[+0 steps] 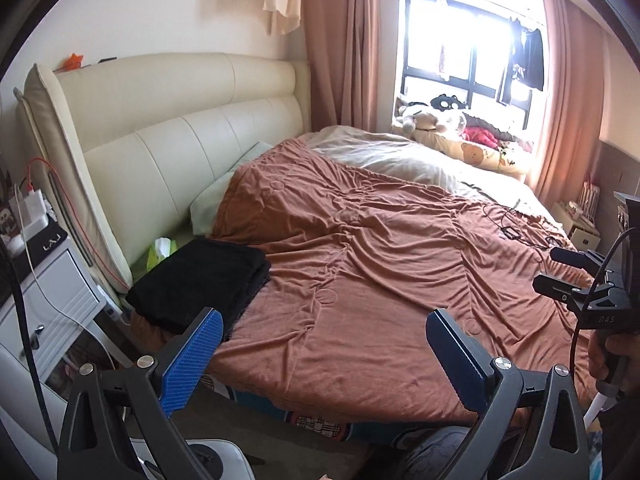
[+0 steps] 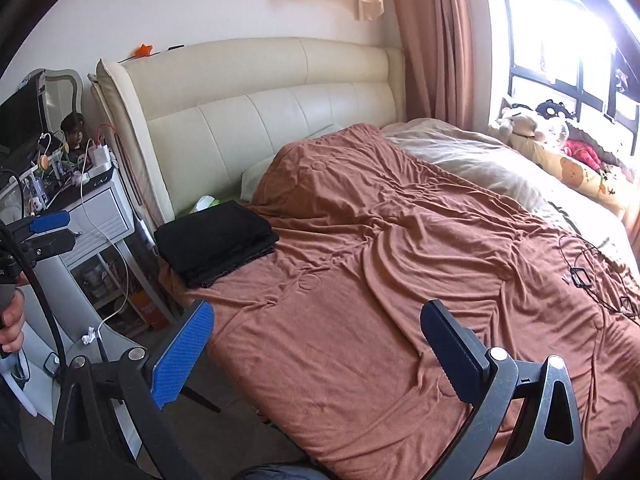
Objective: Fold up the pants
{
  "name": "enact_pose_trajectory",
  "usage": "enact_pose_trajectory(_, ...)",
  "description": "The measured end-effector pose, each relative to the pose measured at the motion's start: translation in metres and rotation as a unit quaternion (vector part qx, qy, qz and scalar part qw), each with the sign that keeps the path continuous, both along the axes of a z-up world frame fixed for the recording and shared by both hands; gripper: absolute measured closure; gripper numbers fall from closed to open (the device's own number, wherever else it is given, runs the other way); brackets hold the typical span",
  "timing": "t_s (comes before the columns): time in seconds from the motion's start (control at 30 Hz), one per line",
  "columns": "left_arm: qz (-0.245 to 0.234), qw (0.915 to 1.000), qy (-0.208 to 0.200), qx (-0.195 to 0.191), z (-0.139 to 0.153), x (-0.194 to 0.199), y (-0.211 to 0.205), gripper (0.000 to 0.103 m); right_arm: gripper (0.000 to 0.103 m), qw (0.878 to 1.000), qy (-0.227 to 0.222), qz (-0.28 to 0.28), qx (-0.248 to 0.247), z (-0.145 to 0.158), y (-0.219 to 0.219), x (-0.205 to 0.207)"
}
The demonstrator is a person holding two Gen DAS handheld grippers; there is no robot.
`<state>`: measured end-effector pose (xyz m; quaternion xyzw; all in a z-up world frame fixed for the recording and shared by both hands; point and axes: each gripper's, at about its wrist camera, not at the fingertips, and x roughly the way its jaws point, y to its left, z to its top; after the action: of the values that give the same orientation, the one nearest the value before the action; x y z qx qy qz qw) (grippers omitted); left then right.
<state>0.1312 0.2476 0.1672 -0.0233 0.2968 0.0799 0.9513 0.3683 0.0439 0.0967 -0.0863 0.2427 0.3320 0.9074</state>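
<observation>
The pants (image 1: 200, 280), black and already folded into a flat stack, are seen lying on the near corner of the bed, at the headboard side, on top of a rumpled brown blanket (image 1: 380, 248) that covers most of the mattress. Just behind the stack, a green tissue pack (image 1: 162, 250) is wedged against the cream padded headboard (image 1: 192, 128), and a pale pillow (image 1: 224, 196) is partly tucked under the blanket's edge. A grey-white quilt (image 1: 392, 156) is spread along the far side, beyond which stuffed toys (image 1: 432, 118) are piled on the sill of a bright window (image 1: 472, 48) framed by pink curtains (image 1: 340, 48). A thin black cable (image 1: 520, 224) is strewn over the blanket toward the foot of the bed. Beside the headboard a white nightstand (image 2: 100, 216) is cluttered with chargers and cords. The left gripper (image 1: 324, 344) is held above the bed's near edge with its blue-padded jaws spread wide and nothing between them, well apart from the pants. The right gripper (image 2: 316, 336) is likewise held over the blanket with its jaws wide apart and empty. Each is carried in a hand (image 2: 12, 320) at the frame's edge.
</observation>
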Motion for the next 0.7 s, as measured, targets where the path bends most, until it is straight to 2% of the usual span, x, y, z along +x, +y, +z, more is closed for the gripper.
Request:
enact_pose_trajectory(0.1,-0.012,0.9999,-0.007,0.007,-0.001,-0.011,-0.018,0.001,0.0,1.0,-0.004,-0.008,0.009,-0.003,-0.017,-0.016)
enact_pose_trajectory(0.33,-0.029,0.9994,-0.017,-0.008,-0.018,-0.036,-0.05,0.001,0.0,0.999,-0.015,-0.028,0.023,-0.01,-0.054,-0.055)
enact_pose_trajectory(0.6,0.0,0.9994,-0.034,-0.007,-0.039,-0.07,-0.071,0.001,0.0,0.998,-0.029,-0.056,0.017,-0.018,-0.08,-0.104)
enact_pose_trajectory(0.7,0.01,0.9991,-0.04,-0.003,-0.045,-0.082,-0.077,0.001,0.0,0.998,-0.031,-0.054,0.029,-0.02,-0.091,-0.121)
